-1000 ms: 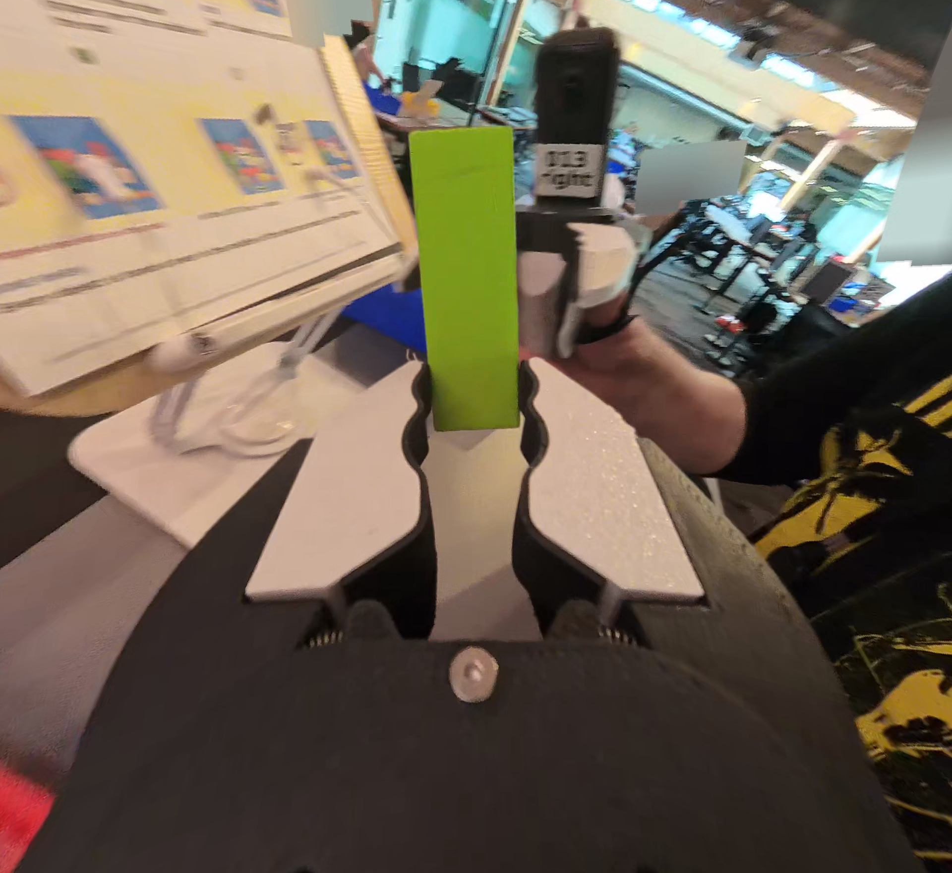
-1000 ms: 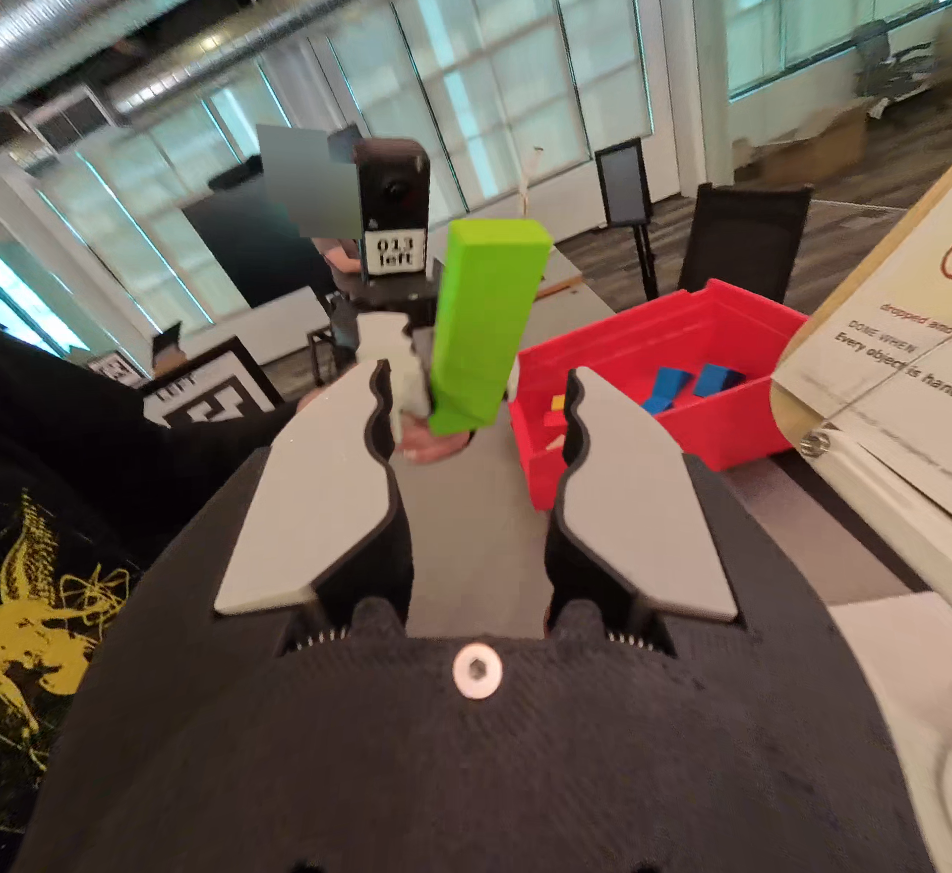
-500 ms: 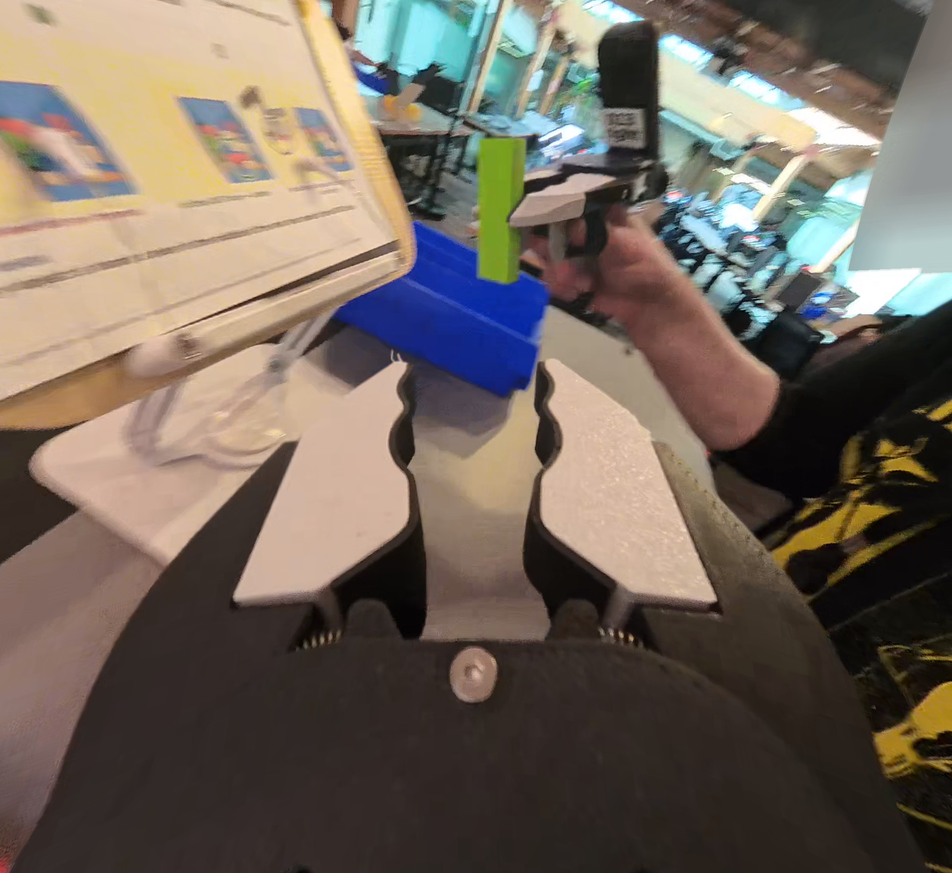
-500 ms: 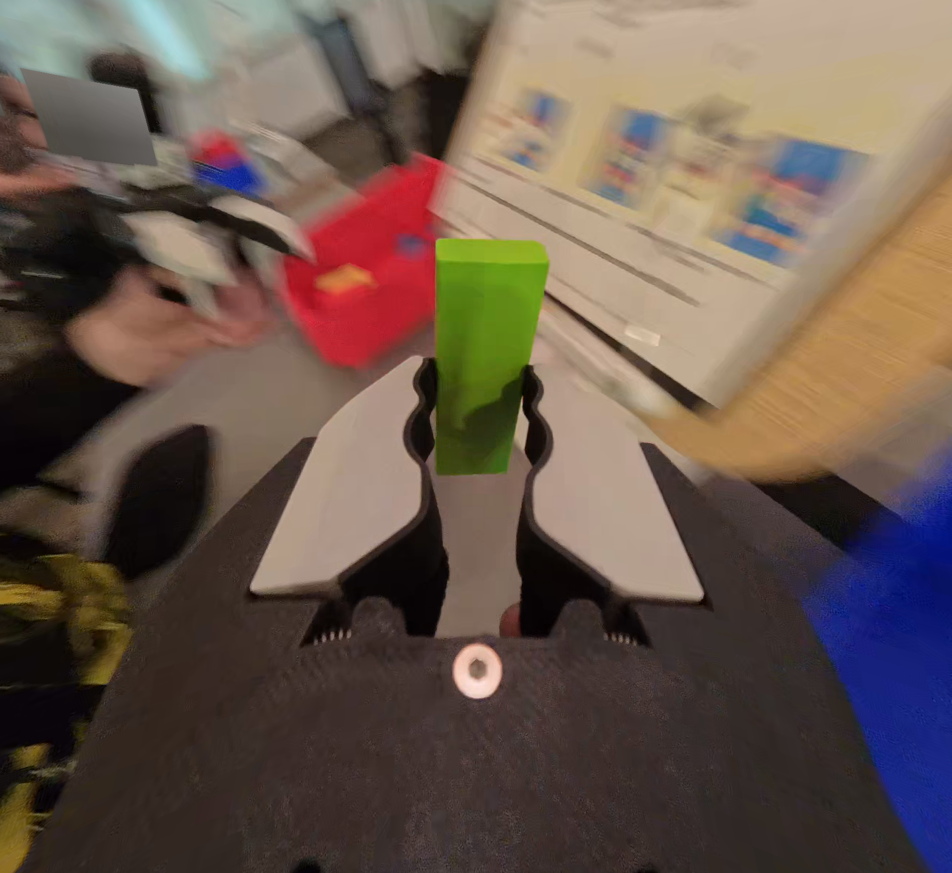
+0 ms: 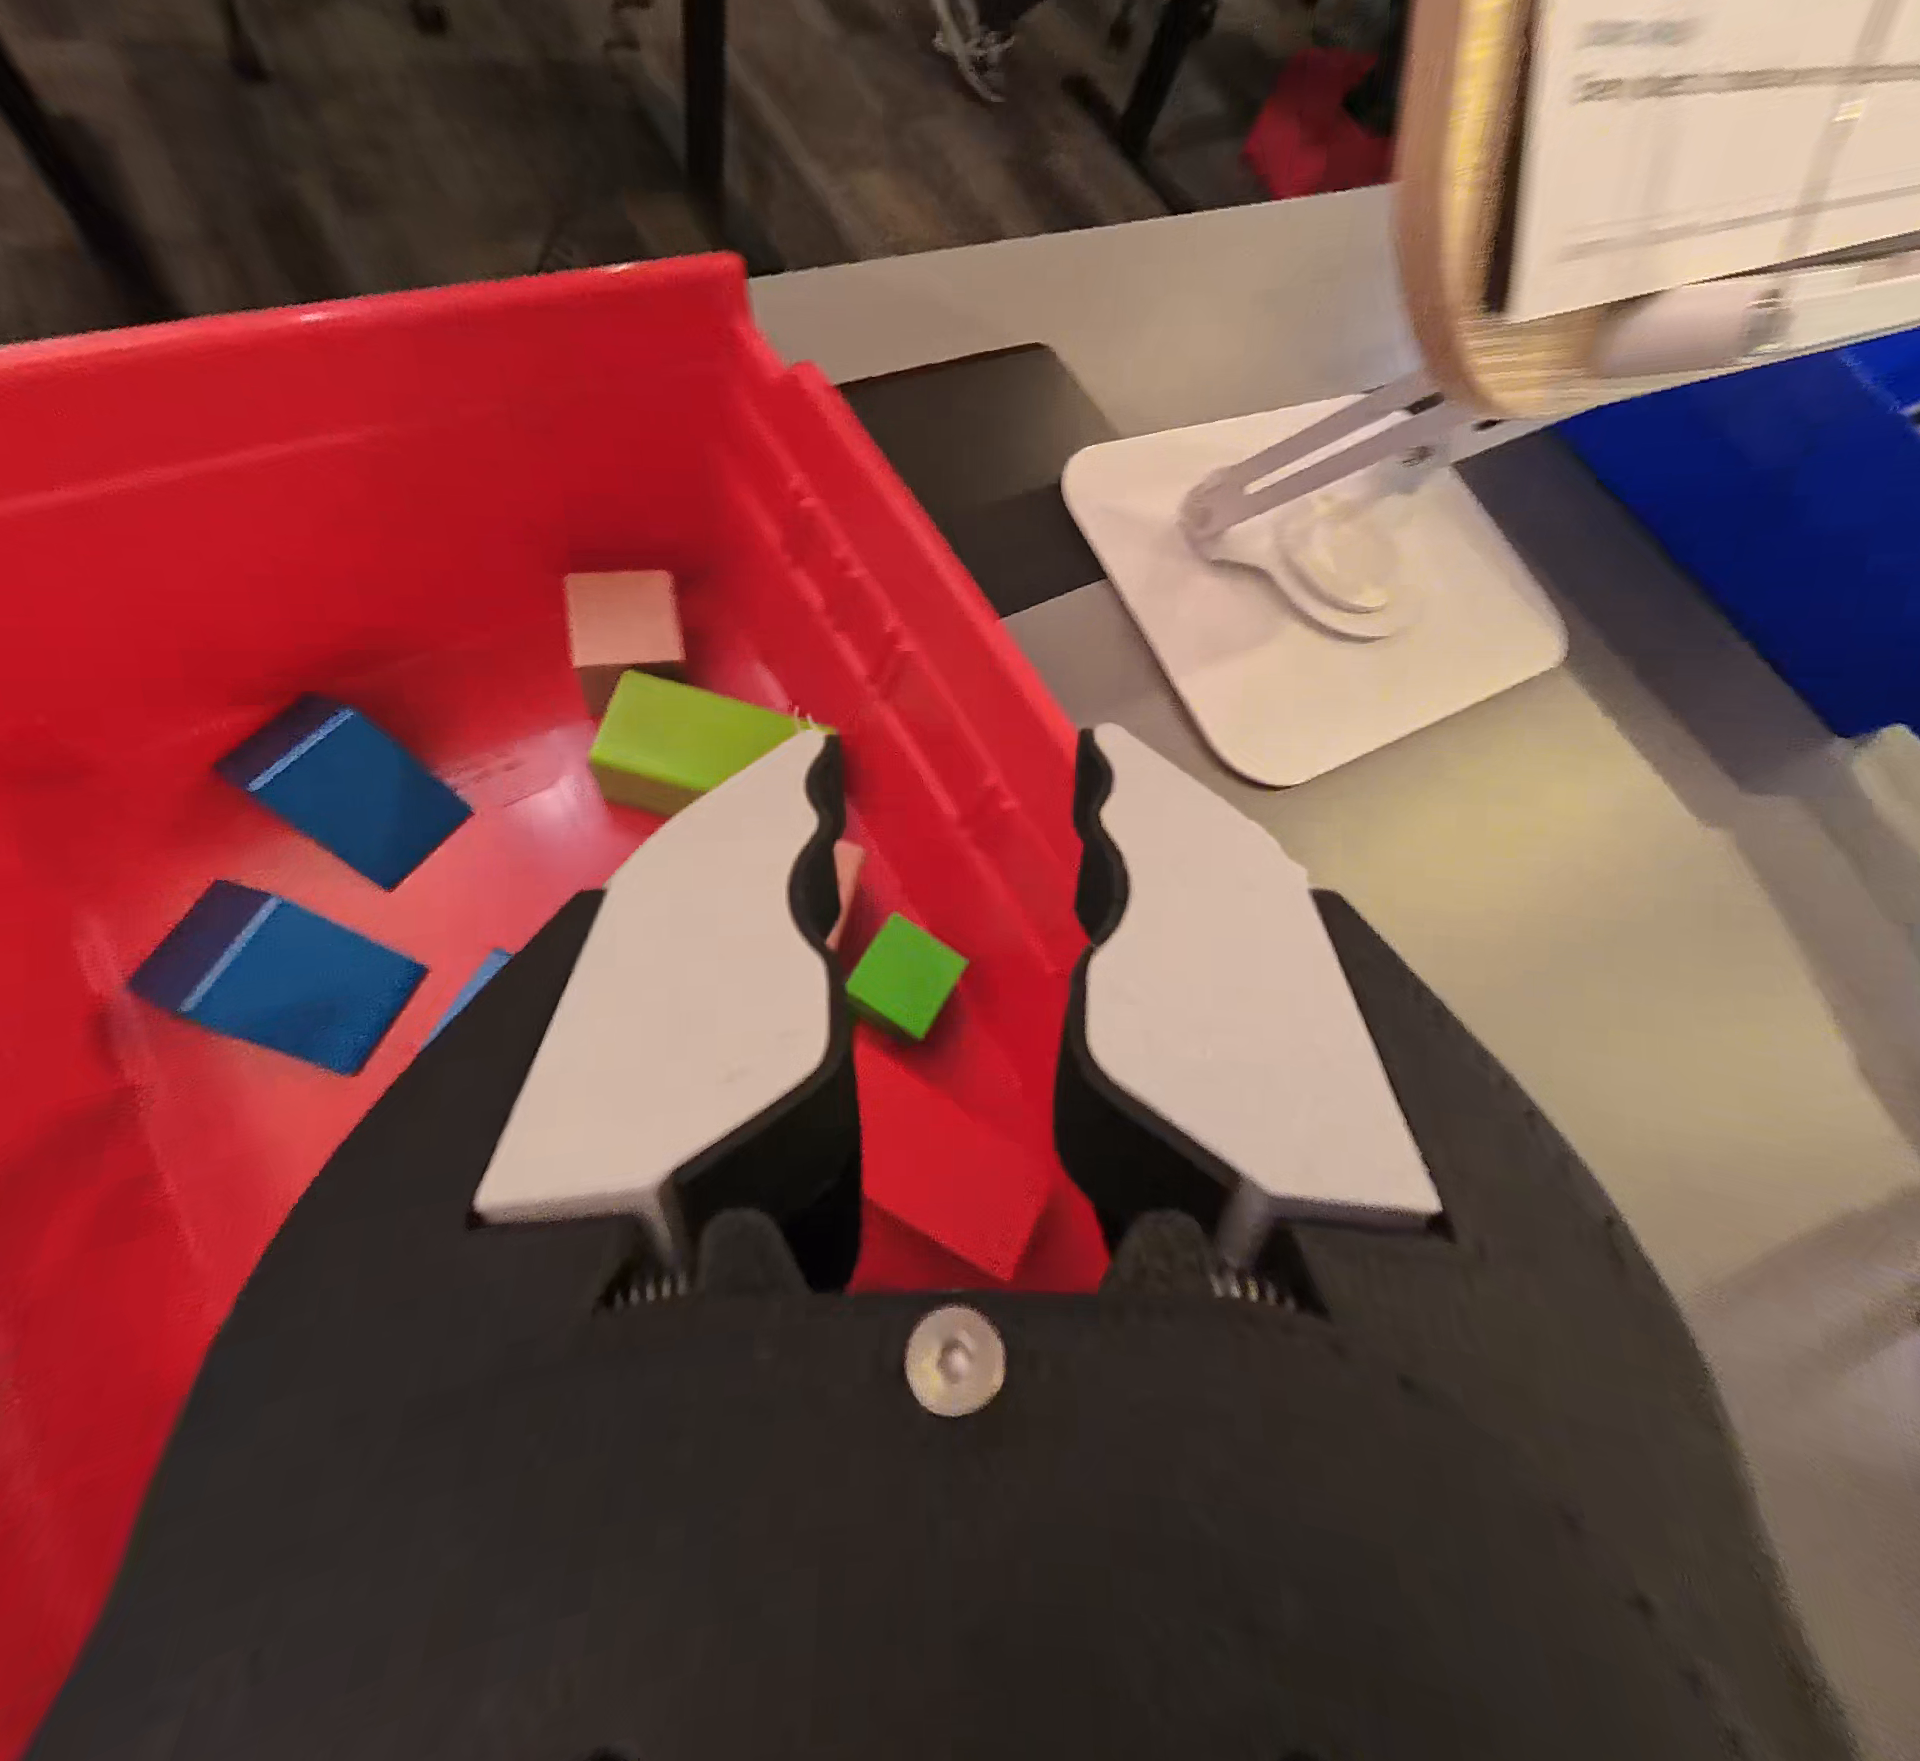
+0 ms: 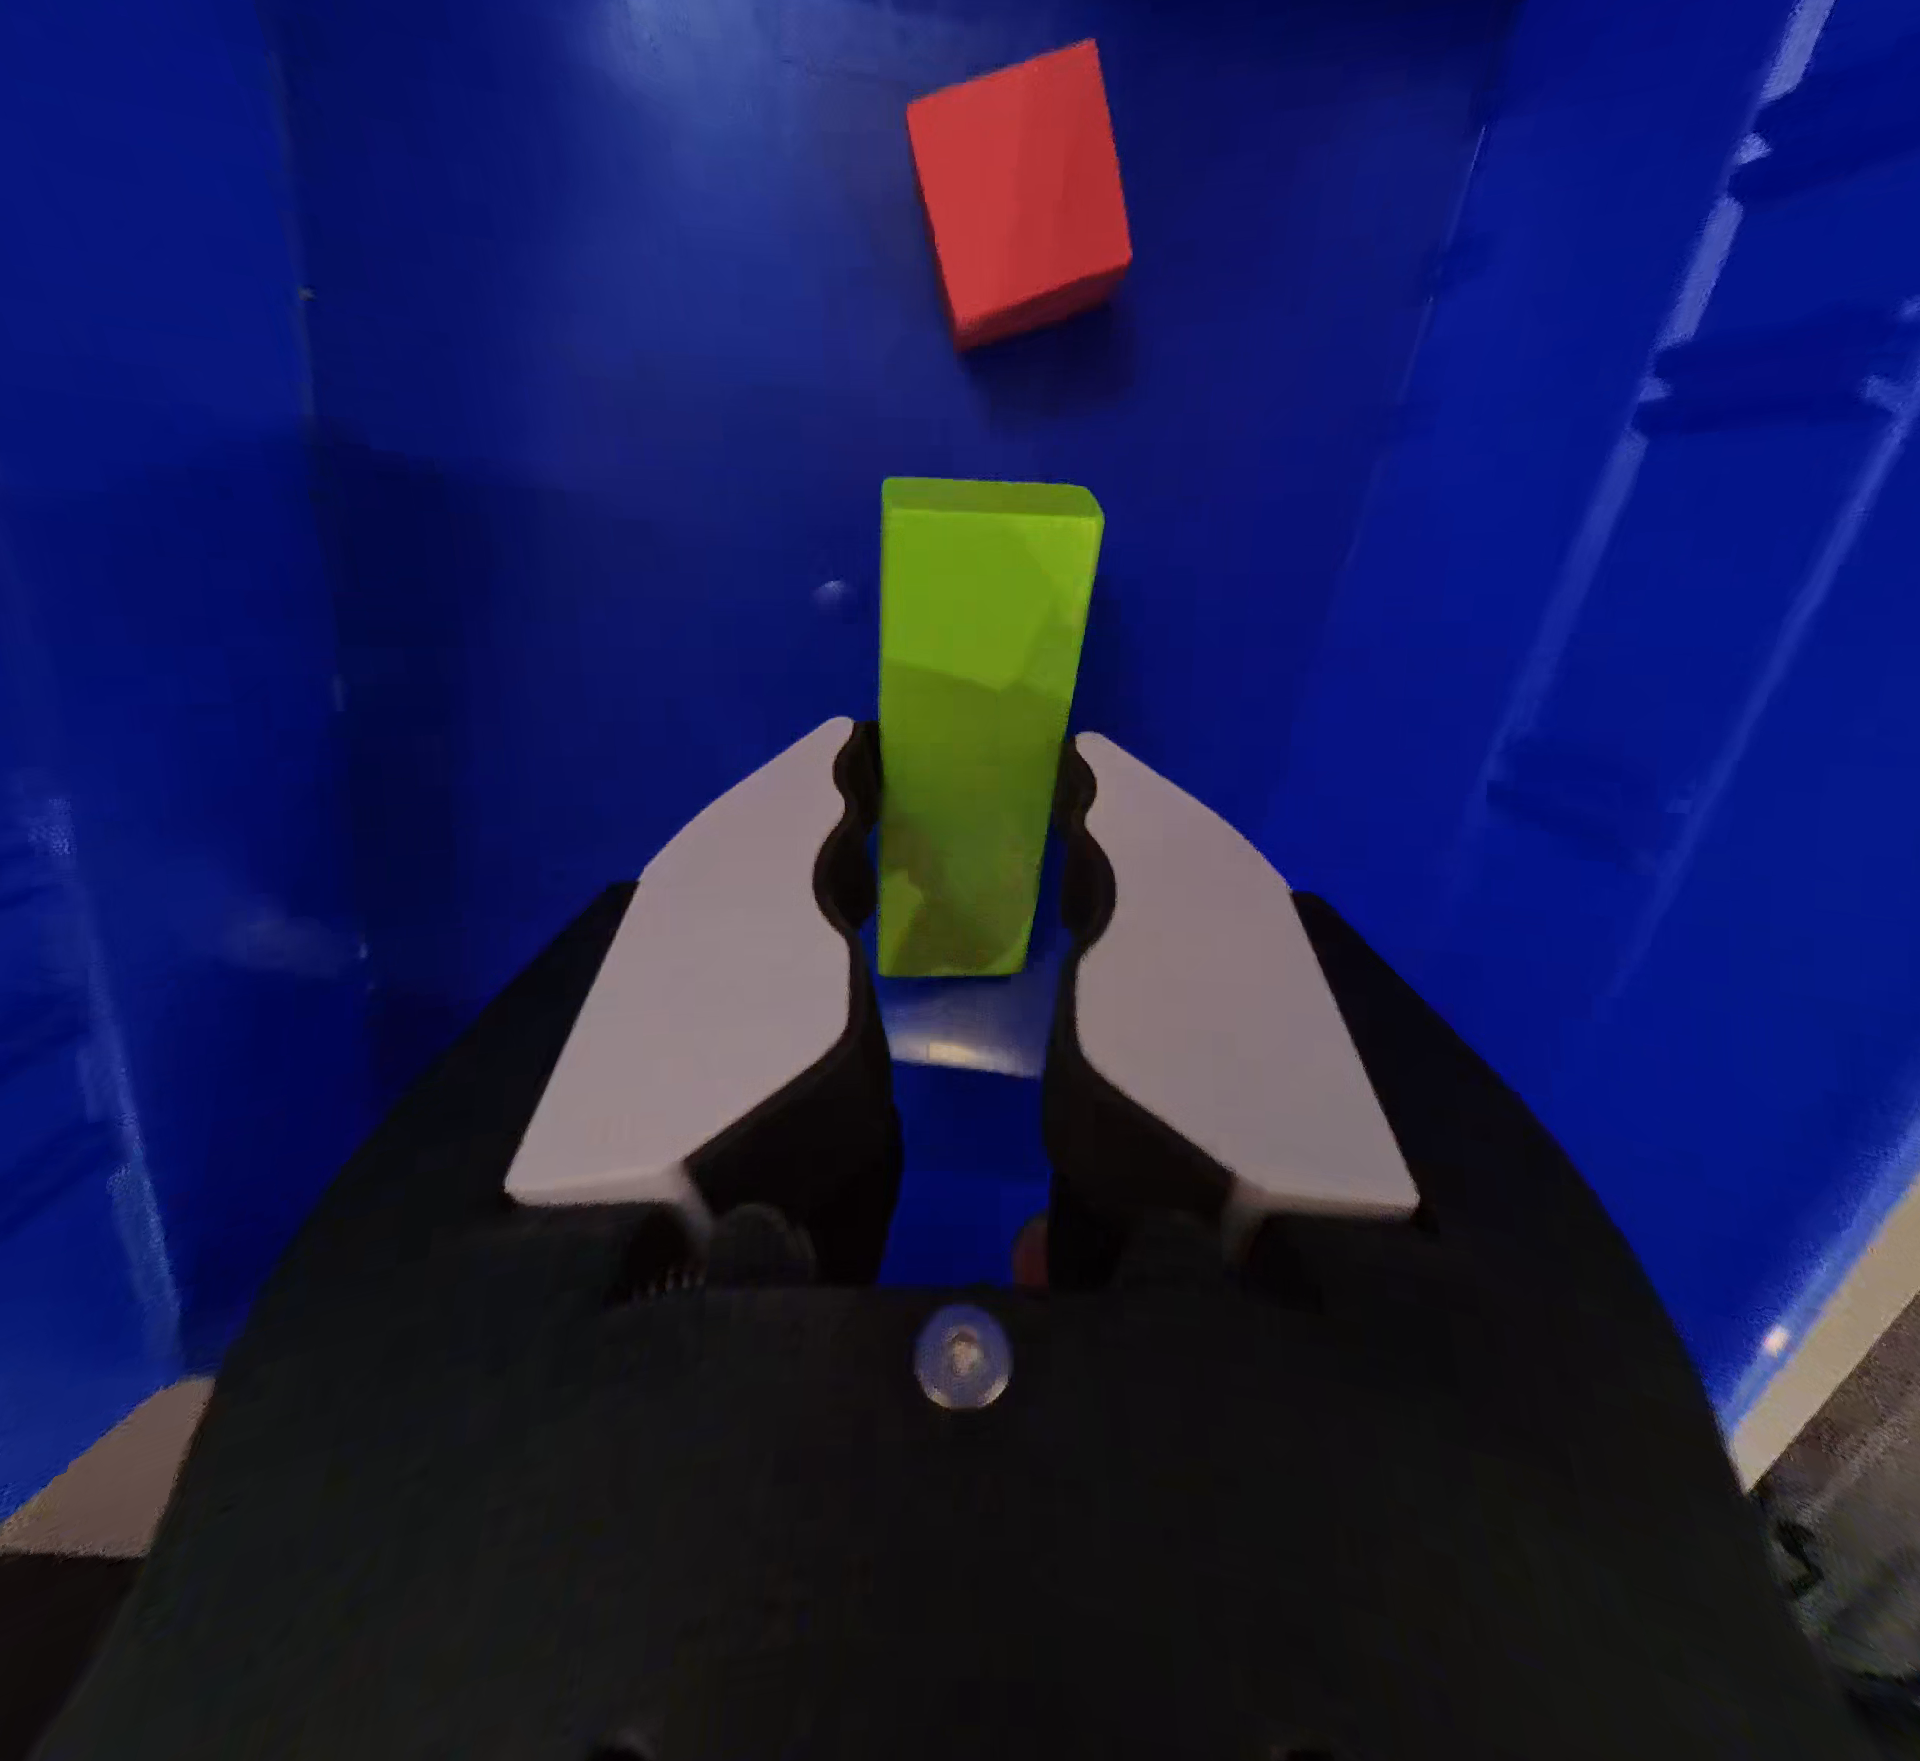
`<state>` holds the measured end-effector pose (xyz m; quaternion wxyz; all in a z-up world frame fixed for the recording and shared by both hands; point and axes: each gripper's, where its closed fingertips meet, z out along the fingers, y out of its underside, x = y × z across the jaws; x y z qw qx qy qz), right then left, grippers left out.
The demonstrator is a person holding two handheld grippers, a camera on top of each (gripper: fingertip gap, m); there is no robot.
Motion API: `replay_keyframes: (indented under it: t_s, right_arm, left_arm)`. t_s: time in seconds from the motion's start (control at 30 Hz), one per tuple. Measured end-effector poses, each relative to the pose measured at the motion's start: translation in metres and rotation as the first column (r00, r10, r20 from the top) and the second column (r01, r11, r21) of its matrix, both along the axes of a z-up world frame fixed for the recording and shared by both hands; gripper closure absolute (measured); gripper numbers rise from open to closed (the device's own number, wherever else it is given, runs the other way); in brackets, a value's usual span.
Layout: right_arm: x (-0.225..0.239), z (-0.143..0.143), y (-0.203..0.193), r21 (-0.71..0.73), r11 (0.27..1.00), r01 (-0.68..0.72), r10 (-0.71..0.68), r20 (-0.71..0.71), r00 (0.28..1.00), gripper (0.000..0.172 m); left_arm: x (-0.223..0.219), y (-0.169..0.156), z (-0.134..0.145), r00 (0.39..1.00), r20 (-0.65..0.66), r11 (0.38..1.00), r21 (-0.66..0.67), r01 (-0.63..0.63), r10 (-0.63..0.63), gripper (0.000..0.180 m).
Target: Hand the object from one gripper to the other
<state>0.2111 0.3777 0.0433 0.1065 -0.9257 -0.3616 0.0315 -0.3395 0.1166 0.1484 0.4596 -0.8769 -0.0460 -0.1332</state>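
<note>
The green block (image 6: pixel 977 724) stands lengthwise between the pads of the right hand-held gripper (image 6: pixel 966 755), which press on both its sides, inside the blue bin (image 6: pixel 520 257) near a red block (image 6: pixel 1018 189). The left hand-held gripper (image 5: pixel 954 755) hangs parted and bare over the right wall of the red bin (image 5: pixel 364 464), which holds blue, green and tan blocks, on the desk (image 5: pixel 1558 932).

red bin (image 5: pixel 312 485): blue wedges, green blocks, tan cube | white stand base (image 5: pixel 1340 631) | blue bin (image 6: pixel 520 257): red block (image 6: pixel 1013 189)
</note>
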Motion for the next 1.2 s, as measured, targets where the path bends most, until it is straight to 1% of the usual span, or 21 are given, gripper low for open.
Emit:
replay_keyframes:
  t_s: [0.1,0.27,0.33,0.37,0.4,0.43,0.53,0.6,0.7,0.77,0.83,0.87,0.9,0.93,1.0,1.03,1.07,1.1,1.13,1.17,1.2]
  right_arm:
    - [0.0,-0.01,0.003,-0.028,1.0,0.002,-0.001,0.036,0.999,0.141]
    - [-0.004,-0.01,0.008,-0.035,0.999,0.004,-0.004,0.02,1.0,0.141]
    - [-0.003,-0.01,0.008,-0.037,0.999,0.001,0.0,0.015,1.0,0.141]
    - [-0.003,-0.01,0.008,-0.029,1.0,-0.001,0.002,0.021,1.0,0.139]
    - [-0.002,-0.009,0.008,-0.021,1.0,-0.002,0.003,0.025,1.0,0.133]
    - [-0.002,-0.007,0.007,-0.019,1.0,-0.002,0.003,0.019,1.0,0.127]
    - [-0.003,0.003,0.003,0.015,1.0,-0.005,0.005,0.001,1.0,0.123]
    - [-0.005,0.013,-0.001,0.044,0.999,-0.009,0.01,-0.017,1.0,0.124]
    - [-0.011,0.028,-0.007,0.083,0.996,-0.022,0.026,-0.045,0.999,0.125]
    - [-0.016,0.037,-0.011,0.107,0.994,-0.033,0.04,-0.059,0.997,0.126]
    - [-0.02,0.045,-0.015,0.128,0.991,-0.047,0.055,-0.067,0.996,0.128]
    - [-0.022,0.048,-0.018,0.136,0.989,-0.054,0.064,-0.069,0.996,0.128]
    - [-0.024,0.052,-0.02,0.146,0.987,-0.061,0.072,-0.073,0.995,0.128]
    - [-0.026,0.058,-0.021,0.159,0.985,-0.066,0.08,-0.083,0.993,0.129]
    - [-0.034,0.075,-0.026,0.208,0.975,-0.082,0.11,-0.129,0.986,0.129]
    - [-0.044,0.089,-0.033,0.233,0.967,-0.103,0.149,-0.19,0.971,0.129]
    - [-0.059,0.11,-0.042,0.272,0.953,-0.132,0.208,-0.272,0.939,0.129]
    - [-0.075,0.135,-0.055,0.325,0.932,-0.161,0.278,-0.354,0.893,0.13]
    - [-0.092,0.162,-0.073,0.37,0.909,-0.193,0.353,-0.435,0.829,0.132]
    - [-0.11,0.188,-0.094,0.405,0.887,-0.222,0.423,-0.517,0.744,0.132]
    - [-0.129,0.214,-0.116,0.435,0.867,-0.243,0.478,-0.593,0.647,0.132]
  left_arm:
    - [-0.012,0.005,-0.012,0.999,-0.024,0.998,-0.052,-0.025,0.024,0.136]
    - [-0.03,0.011,-0.023,0.997,-0.055,0.993,-0.101,-0.062,0.056,0.131]
    - [-0.041,0.013,-0.028,0.993,-0.088,0.988,-0.127,-0.085,0.074,0.126]
    - [-0.047,0.014,-0.032,0.991,-0.109,0.985,-0.147,-0.095,0.079,0.124]
    - [-0.052,0.015,-0.035,0.989,-0.124,0.981,-0.166,-0.104,0.084,0.123]
    - [-0.056,0.017,-0.038,0.987,-0.136,0.979,-0.176,-0.105,0.082,0.123]
    - [-0.065,0.025,-0.045,0.98,-0.187,0.969,-0.223,-0.105,0.063,0.12]
    - [-0.062,0.036,-0.05,0.982,-0.19,0.967,-0.247,-0.068,0.021,0.117]
    - [-0.063,0.053,-0.065,0.974,-0.225,0.938,-0.335,-0.084,0.007,0.115]
    - [-0.065,0.065,-0.074,0.969,-0.248,0.918,-0.385,-0.1,0.002,0.117]
    - [-0.07,0.069,-0.088,0.965,-0.262,0.877,-0.463,-0.128,0.003,0.124]
    - [-0.072,0.068,-0.097,0.967,-0.255,0.849,-0.509,-0.142,0.009,0.131]
    - [-0.07,0.067,-0.103,0.975,-0.224,0.833,-0.539,-0.125,0.002,0.144]
    - [-0.069,0.069,-0.105,0.978,-0.207,0.835,-0.537,-0.123,0.011,0.147]
    - [-0.069,0.071,-0.102,0.98,-0.196,0.854,-0.504,-0.13,0.034,0.147]
    - [-0.069,0.071,-0.094,0.98,-0.193,0.874,-0.466,-0.136,0.049,0.147]
    - [-0.071,0.069,-0.082,0.977,-0.202,0.896,-0.417,-0.152,0.071,0.147]
    - [-0.068,0.066,-0.066,0.98,-0.181,0.923,-0.356,-0.143,0.082,0.147]
    - [-0.058,0.066,-0.042,0.987,-0.144,0.963,-0.248,-0.103,0.069,0.147]
    - [-0.044,0.064,-0.014,0.993,-0.115,0.991,-0.12,-0.052,0.038,0.147]
    - [-0.027,0.057,0.015,0.995,-0.098,1.0,-0.003,0.01,-0.01,0.147]
